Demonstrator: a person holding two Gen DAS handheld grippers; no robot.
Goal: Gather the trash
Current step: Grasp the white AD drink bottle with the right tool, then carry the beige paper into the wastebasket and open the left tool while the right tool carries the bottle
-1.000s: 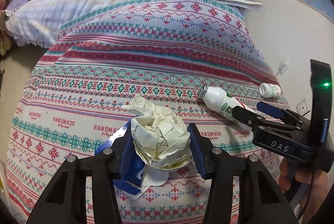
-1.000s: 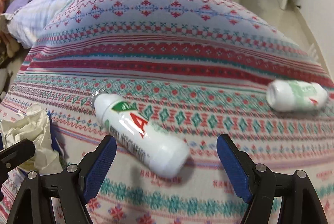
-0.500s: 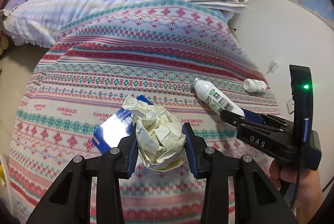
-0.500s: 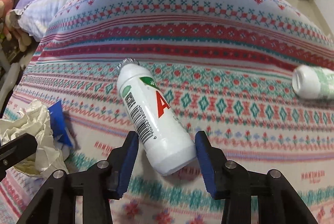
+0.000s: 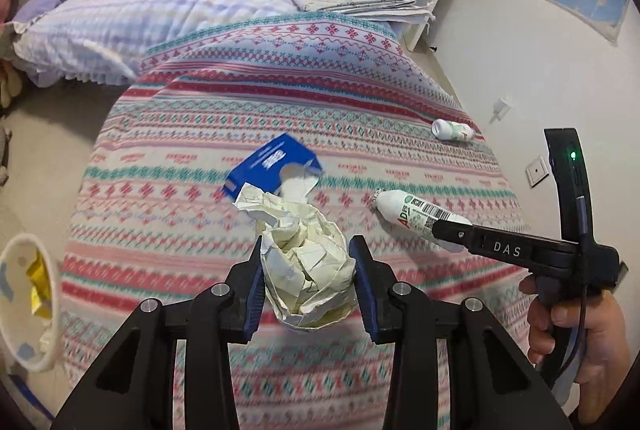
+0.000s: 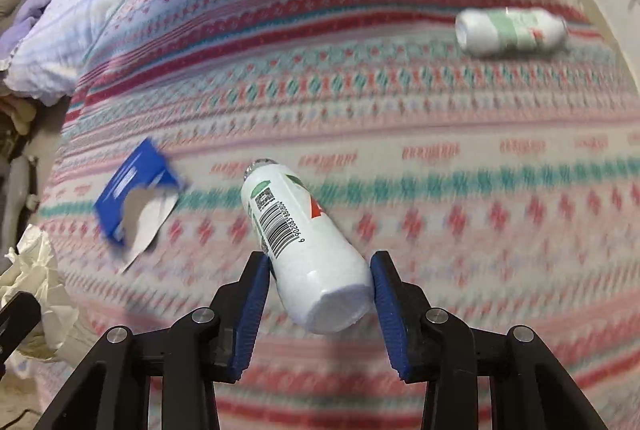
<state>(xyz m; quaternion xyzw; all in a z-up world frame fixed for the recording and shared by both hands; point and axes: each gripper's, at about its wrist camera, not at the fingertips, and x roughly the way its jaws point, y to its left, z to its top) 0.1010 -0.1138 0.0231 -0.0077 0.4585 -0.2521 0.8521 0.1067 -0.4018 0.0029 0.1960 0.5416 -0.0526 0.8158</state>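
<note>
The patterned blanket (image 5: 304, 101) was the landmark, a soft knitted-looking cover with red, teal and white bands over the bed. Two pieces of trash were already lifted above it, and two were left lying on it, so I judged the task about half done. A round white bin (image 5: 28, 304) stood off the blanket's left edge, with some yellow scrap inside; the held things were not yet in it.

The left gripper (image 5: 308, 280) was closed on the crumpled paper ball (image 5: 306, 262), pale, creased and light, both blue pads pressing its sides. The right gripper (image 6: 320, 294) was closing on the white plastic bottle (image 6: 304, 250), smooth and rigid with a barcode label, and its pads touched the bottle's base.

Near the blanket's middle lay a flat blue carton (image 5: 276, 165), torn open. By its far right edge lay a second small white bottle (image 5: 452, 129), on its side
</note>
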